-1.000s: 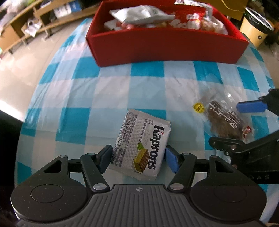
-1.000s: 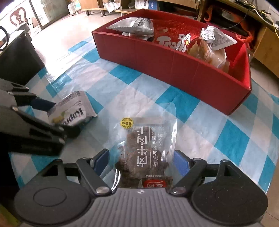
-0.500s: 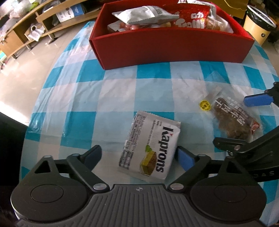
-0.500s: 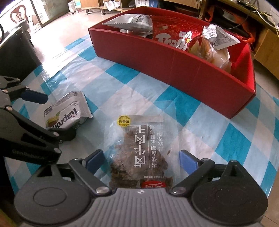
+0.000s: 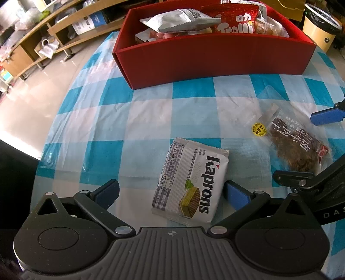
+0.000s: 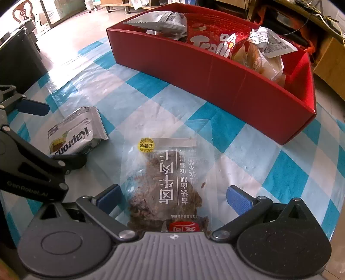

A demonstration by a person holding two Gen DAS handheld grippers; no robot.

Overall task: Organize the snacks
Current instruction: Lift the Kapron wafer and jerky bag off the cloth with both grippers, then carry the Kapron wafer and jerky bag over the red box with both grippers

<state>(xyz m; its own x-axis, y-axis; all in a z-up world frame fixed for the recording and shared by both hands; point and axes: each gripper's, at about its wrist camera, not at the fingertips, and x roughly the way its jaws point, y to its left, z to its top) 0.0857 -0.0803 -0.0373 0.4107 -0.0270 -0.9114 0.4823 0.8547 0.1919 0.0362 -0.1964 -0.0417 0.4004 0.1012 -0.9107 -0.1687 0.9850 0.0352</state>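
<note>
Nearer than the red box [image 5: 215,58], both the left gripper [image 5: 172,191] and right gripper [image 6: 174,197] gape released, straddling the wafer packet [image 5: 189,181] and jerky bag [image 6: 166,178]; 2 packs lie apart.

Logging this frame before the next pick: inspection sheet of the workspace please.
Surface: table under blue-and-white checked cloth, wrinkled.
Job's things: Kaprons wafer pack and clear beef jerky pack lie flat on the cloth, apart; red box behind them holds a silver pack, a Trolli bag and other bags.
Clutter: nothing seen.
Grippers: left gripper open, wafer pack between its fingers; right gripper open, straddling the jerky pack.
Cables: wires on the far desk.
Surroundings: wooden shelving, bin, tiled floor.
</note>
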